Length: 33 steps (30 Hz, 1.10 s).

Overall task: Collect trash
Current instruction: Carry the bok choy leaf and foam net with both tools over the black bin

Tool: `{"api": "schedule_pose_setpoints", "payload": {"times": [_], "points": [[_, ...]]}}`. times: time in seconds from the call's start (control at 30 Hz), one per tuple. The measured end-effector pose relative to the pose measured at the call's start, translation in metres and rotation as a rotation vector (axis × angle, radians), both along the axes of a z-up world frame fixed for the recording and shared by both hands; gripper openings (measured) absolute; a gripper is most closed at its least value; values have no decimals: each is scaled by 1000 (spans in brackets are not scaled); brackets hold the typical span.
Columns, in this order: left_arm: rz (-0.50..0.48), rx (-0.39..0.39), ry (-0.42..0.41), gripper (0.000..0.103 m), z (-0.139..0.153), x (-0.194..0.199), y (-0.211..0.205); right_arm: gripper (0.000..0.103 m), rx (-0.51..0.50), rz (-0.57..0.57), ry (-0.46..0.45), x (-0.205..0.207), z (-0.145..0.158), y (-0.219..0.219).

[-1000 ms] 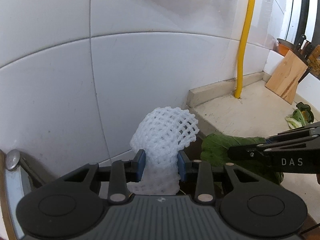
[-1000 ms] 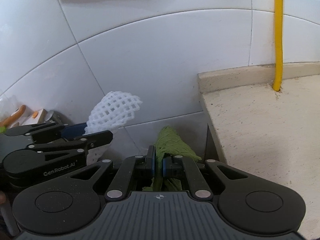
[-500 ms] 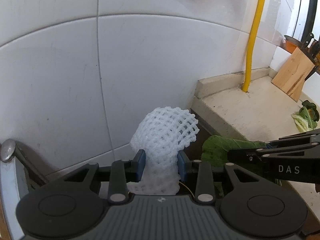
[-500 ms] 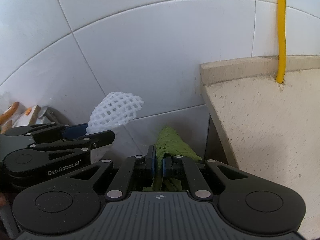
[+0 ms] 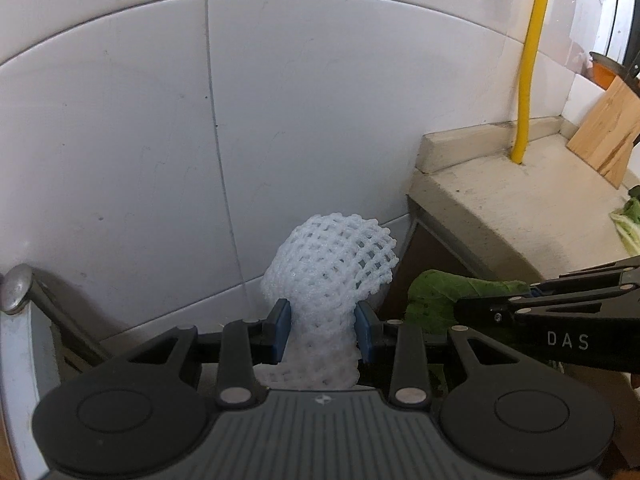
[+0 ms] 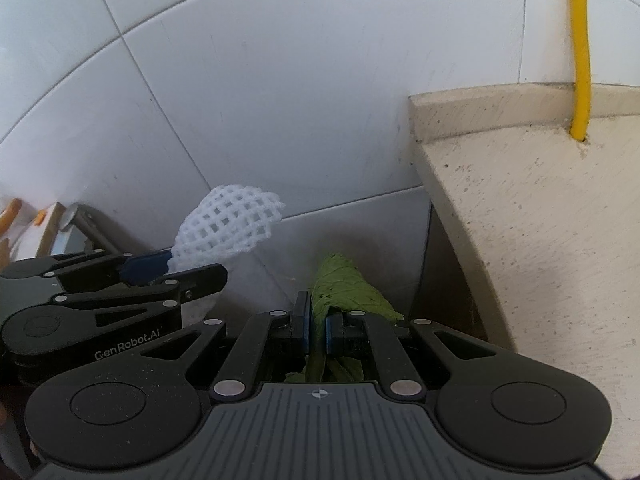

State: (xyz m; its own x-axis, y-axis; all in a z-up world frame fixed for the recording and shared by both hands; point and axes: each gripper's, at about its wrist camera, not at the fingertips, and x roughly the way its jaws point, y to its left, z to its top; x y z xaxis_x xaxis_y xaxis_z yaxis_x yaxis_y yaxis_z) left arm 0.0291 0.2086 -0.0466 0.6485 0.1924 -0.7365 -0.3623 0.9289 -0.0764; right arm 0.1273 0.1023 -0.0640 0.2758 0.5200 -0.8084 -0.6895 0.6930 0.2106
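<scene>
- The left gripper (image 5: 322, 330) grasps a white foam fruit net (image 5: 332, 272); its two blue pads (image 5: 280, 330) press the net's narrow waist from both sides, and the mesh bulges out above them
- The lower end of the net hangs down behind the pads toward the gripper body
- The right gripper (image 6: 316, 330) is clenched on a green vegetable leaf (image 6: 340, 288); the blue pads (image 6: 305, 326) stand nearly together with the folded leaf pinched between them
- Part of the leaf rises above the pads and part hangs below them
- In the left wrist view, the right gripper enters from the right edge, with the leaf at its tip just right of the foam net, not touching it
- In the right wrist view, the left gripper (image 6: 176, 268) lies at the left with the net projecting from its tip
- Both grippers point at a white tiled wall (image 5: 280, 120), above a dark gap between that wall and the end of a beige stone countertop (image 6: 540, 220) on the right
- A yellow pipe (image 5: 528, 64) runs down the wall into the countertop's far edge
- A wooden knife block (image 5: 608, 136) stands at the far right of the countertop
- More leafy scraps (image 5: 628, 220) lie on the countertop at the right edge
- A metal rod with a round end (image 5: 16, 288) sits at the left, near the wall
</scene>
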Motion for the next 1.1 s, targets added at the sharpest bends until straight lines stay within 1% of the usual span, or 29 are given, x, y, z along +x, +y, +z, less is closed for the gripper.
{"api": "schedule_pose_setpoints", "payload": {"times": [0.43,0.73,0.93,1.0,1.1], "points": [[16,37,30,29,-10,6,2,10,-19,4,24,10,-13,9],[15,41,54,29,-16,10,3,10,-33,8,37,17,-21,14],[17,37,74,29,-19,14,4,10,-38,3,42,21,-25,15],[24,33,95,29,-23,17,5,10,-39,1,41,21,-26,16],[32,0,120,29,-29,21,9,10,-43,-8,37,22,-30,17]]}}
